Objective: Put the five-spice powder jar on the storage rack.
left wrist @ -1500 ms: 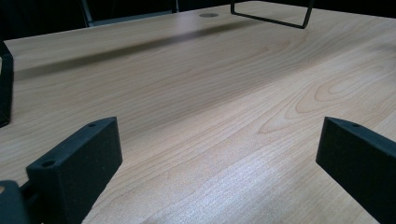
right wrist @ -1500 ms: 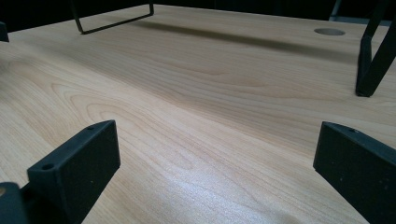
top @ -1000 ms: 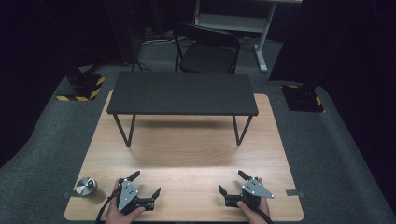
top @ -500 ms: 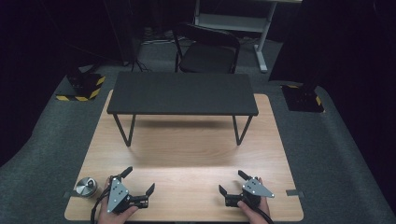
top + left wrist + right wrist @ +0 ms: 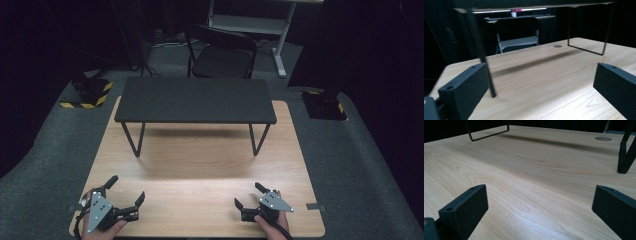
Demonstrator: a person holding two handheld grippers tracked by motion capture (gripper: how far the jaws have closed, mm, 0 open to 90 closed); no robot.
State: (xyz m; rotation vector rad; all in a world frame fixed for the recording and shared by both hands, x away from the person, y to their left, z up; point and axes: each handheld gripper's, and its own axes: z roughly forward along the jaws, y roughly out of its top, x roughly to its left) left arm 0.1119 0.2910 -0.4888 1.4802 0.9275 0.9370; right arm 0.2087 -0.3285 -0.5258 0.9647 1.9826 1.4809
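at the near edge of the wooden table (image 5: 200,165) i held my two claws. my left claw (image 5: 123,191) was at the near left corner, just above the wood, and its two black jaws stood wide apart with nothing between them. my left hand (image 5: 107,227) gripped it from behind. my right claw (image 5: 248,195) was at the near right part of the table, well apart from the left one. its jaws were wide too, and they held nothing. my right hand (image 5: 272,222) was wrapped round it, and a grey three-cornered plate sat on top.

farther off, in the middle of the table, stood a small black bench (image 5: 195,100) on thin black legs. it threw a soft shadow on the wood under it. from my left claw i looked along the wood at one thin leg (image 5: 485,62) close by and another leg far to the right. from my right claw i saw bare shiny wood between the jaws, and the foot of a leg (image 5: 625,157) at the far right.

past the table, on the far side, a black chair (image 5: 222,52) stood on the grey floor.
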